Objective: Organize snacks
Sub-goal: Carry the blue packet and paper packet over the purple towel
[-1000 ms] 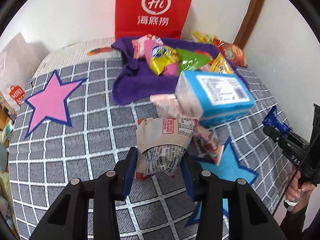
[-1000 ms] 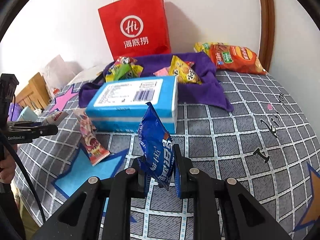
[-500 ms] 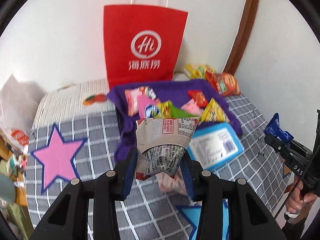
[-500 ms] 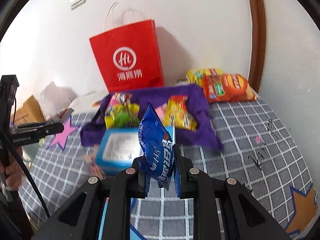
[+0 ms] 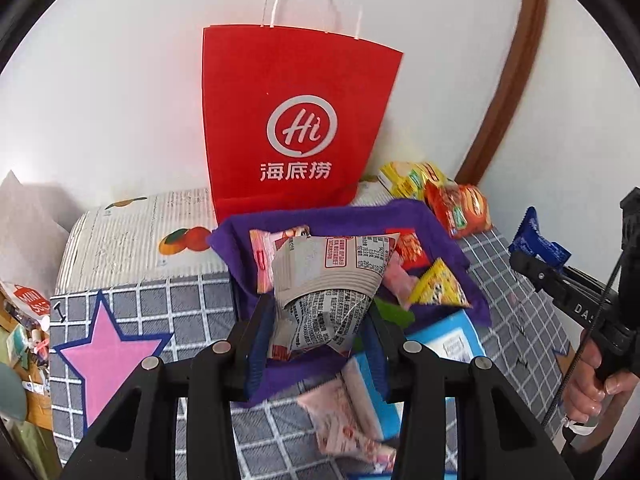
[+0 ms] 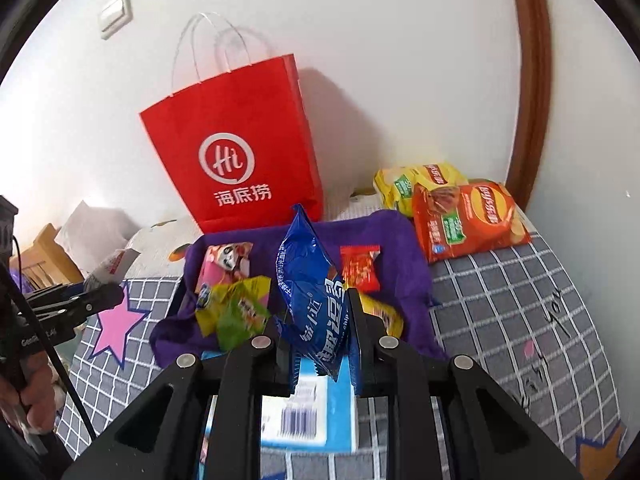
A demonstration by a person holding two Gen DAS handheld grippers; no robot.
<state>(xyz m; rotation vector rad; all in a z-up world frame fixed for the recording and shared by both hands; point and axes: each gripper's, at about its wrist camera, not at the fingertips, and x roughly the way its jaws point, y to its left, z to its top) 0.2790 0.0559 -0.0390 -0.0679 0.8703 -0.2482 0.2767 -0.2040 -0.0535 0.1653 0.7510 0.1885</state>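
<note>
My left gripper (image 5: 318, 320) is shut on a grey printed snack packet (image 5: 328, 280) and holds it in the air over the purple cloth (image 5: 240, 248). My right gripper (image 6: 316, 340) is shut on a blue snack bag (image 6: 312, 296), also held above the cloth (image 6: 404, 240). A red paper bag (image 5: 296, 120) stands upright against the wall behind the cloth; it also shows in the right wrist view (image 6: 236, 152). Several small snack packs lie on the cloth. The right gripper with its blue bag shows at the right of the left wrist view (image 5: 536, 248).
A blue and white box (image 6: 308, 412) lies on the checked bedspread (image 6: 500, 300) in front of the cloth. A pink packet (image 5: 348, 420) lies beside it. Two chip bags (image 6: 468, 216) lie at the back right by the wall. A striped pillow (image 5: 132, 236) is at the back left.
Both grippers have risen and moved forward toward the red bag, each carrying its packet. The cloth and box now sit lower and closer beneath them.
</note>
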